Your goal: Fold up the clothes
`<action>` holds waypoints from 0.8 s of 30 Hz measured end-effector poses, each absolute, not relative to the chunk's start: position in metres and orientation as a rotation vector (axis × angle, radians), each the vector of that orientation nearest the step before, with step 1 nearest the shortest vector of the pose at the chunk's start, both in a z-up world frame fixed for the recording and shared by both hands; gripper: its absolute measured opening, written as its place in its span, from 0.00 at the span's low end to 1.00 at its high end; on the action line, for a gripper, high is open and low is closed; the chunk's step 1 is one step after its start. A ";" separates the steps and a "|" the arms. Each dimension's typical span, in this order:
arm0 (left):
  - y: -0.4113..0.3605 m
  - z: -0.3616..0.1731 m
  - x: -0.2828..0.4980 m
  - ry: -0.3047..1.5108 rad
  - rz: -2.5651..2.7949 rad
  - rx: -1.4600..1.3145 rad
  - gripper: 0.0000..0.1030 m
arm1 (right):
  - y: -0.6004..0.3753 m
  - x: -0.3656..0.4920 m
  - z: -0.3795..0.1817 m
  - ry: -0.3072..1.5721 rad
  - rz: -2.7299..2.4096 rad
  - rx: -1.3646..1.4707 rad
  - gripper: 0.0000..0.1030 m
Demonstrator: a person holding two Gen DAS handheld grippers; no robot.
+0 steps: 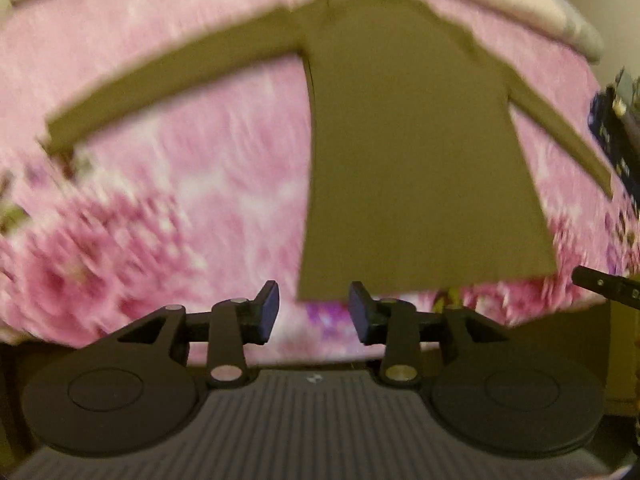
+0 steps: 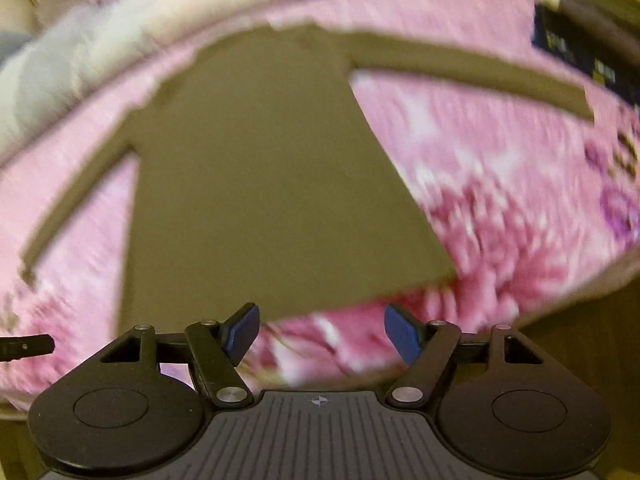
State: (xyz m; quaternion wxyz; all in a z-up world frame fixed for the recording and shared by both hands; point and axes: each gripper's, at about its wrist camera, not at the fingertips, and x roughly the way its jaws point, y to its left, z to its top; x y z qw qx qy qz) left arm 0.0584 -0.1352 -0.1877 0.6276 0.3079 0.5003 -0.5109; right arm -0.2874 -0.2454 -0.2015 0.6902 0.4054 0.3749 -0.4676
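Observation:
An olive-green long-sleeved shirt (image 1: 416,152) lies flat on a pink flowered bedspread (image 1: 192,184), both sleeves spread out to the sides. In the right wrist view the same shirt (image 2: 264,168) fills the middle, its hem nearest the camera. My left gripper (image 1: 314,312) hangs above the hem's left corner, open, with nothing between its blue pads. My right gripper (image 2: 322,334) is open wide above the bedspread (image 2: 500,168) just below the hem, also empty. Both views are blurred.
A pale pillow or bedding (image 2: 68,60) lies beyond the shirt's collar. A dark blue patterned object (image 2: 580,56) sits at the bed's far right edge. The other gripper's black finger tip (image 1: 604,282) shows at the right edge of the left wrist view.

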 end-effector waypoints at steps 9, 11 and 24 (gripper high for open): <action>-0.130 -0.094 0.061 1.005 -1.184 0.585 0.45 | -0.237 -0.259 -0.115 0.715 -1.039 0.818 0.70; -0.125 -0.089 0.059 1.020 -1.187 0.572 0.45 | -0.229 -0.257 -0.109 0.717 -1.038 0.816 0.70; -0.116 -0.050 0.048 0.935 -1.202 0.550 0.49 | -0.222 -0.257 -0.076 0.658 -1.109 0.862 0.70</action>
